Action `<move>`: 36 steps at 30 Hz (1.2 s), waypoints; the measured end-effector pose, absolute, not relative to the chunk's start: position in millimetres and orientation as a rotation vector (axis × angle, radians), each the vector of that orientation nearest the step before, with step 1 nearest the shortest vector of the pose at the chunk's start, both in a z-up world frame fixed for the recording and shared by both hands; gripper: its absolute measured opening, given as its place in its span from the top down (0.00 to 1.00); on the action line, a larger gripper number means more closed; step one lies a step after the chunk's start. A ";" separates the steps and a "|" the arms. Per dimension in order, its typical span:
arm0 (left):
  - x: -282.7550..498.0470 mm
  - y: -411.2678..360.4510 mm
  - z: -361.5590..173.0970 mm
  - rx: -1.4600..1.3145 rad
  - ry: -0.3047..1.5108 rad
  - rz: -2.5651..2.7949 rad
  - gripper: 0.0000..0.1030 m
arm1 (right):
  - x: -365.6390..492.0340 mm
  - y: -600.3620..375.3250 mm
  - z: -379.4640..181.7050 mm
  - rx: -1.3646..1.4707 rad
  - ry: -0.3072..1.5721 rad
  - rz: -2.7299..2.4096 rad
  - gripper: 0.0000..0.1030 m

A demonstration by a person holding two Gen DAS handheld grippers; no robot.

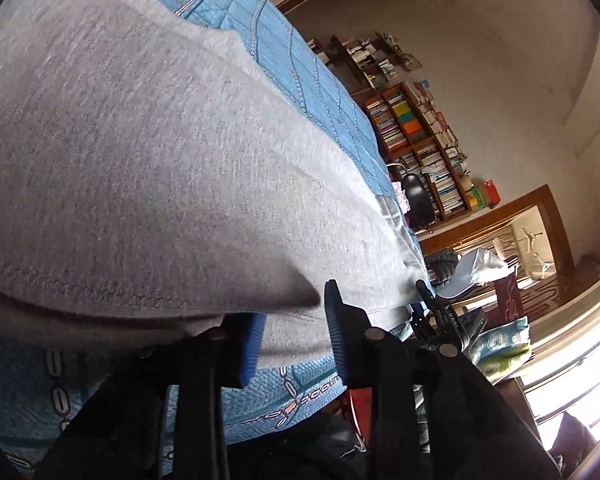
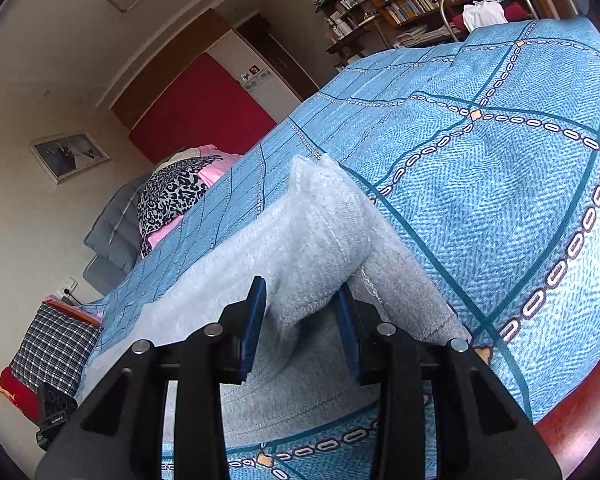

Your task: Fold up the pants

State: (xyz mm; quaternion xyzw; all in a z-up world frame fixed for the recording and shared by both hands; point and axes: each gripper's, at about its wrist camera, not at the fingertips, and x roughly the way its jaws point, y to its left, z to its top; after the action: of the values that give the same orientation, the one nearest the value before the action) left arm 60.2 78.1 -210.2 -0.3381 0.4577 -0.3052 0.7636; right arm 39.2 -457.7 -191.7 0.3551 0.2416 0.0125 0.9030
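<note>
The grey pants lie on the blue bedspread. The left gripper is spread wide around the hem. The right gripper, also wide, has a bunched fold between its pads.

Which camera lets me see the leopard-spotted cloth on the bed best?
The right wrist view. The leopard-print cloth sits in plain sight at the far end of the bed's blue bedspread, draped over something pink. In the left wrist view, the grey pants fill most of the picture and the spotted cloth does not show at all.
</note>
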 end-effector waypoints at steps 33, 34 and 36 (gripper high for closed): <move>42.6 123.6 -192.1 -0.709 0.980 -0.631 0.52 | -5.0 -437.9 -184.5 0.579 0.559 -0.135 0.85; 45.7 124.8 -193.4 -0.728 0.982 -0.625 0.52 | -4.3 -437.3 -186.2 0.571 0.564 -0.142 0.83; 49.3 127.8 -198.4 -0.765 0.994 -0.621 0.52 | -2.9 -439.4 -190.2 0.585 0.568 -0.146 0.80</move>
State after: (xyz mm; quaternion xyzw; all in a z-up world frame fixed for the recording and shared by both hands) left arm 49.3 127.8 -198.4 -0.3520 0.4573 -0.2857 0.7650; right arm -2.9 -439.4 -190.2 0.2842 0.2759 -0.0711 0.9155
